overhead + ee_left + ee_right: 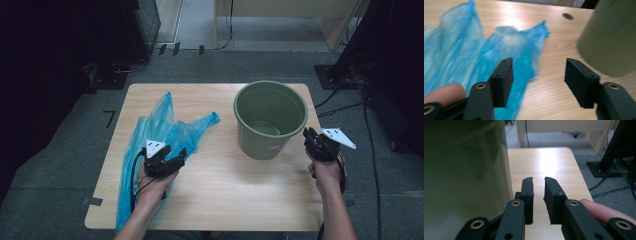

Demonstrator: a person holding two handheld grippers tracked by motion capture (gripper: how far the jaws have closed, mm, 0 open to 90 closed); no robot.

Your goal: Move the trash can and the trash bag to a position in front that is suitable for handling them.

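1. The left gripper (172, 159) hovers low over the near-left part of the light wooden tabletop (220, 190), jaws spread wide apart with nothing between them. In the left gripper view (537, 80) one jaw stands over the edge of the crumpled blue translucent plastic bag (474, 57), the other over bare wood.

2. The bag (160, 132) lies flat on the left half of the tabletop, directly under and ahead of the left gripper. Its long axis runs from the near edge away toward the far side, with two pointed handle ends at the far end; one of them reaches toward the round olive-green plastic bucket (270, 117).

3. The left hand (152, 187) is clearly the nearer one to the bag. The forearm comes in from the near edge, and the gripper is angled forward and toward the bucket. As I judge it, the coming move is a short drop and closure on the bag's edge.

4. The right gripper (311, 136) is held just beside the bucket's right wall, near the tabletop's right edge. In the right gripper view (539, 195) its jaws stand nearly together with a narrow gap, holding nothing, and the bucket wall (464, 170) rises close on one side.

5. The bucket stands upright on the far-right part of the tabletop and looks empty.
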